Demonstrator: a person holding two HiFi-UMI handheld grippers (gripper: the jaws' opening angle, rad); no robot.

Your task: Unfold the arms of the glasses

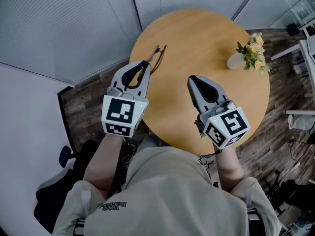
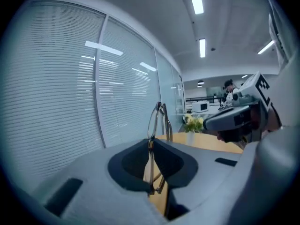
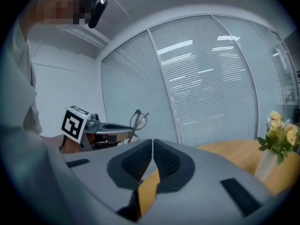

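Now | left gripper (image 2: 151,144) clamped on the glasses (image 2: 157,120), over the table's (image 1: 197,38) 10 o'clock edge | right gripper (image 3: 153,142) pinched together on nothing, near the 6 o'clock edge | arms seem folded against the frame | progress: early, glasses in hand, both arms left to open | flowers (image 1: 253,50) at 2 o'clock, well apart

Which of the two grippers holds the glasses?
The left gripper: its jaws are shut on the glasses. The right gripper is shut on nothing.
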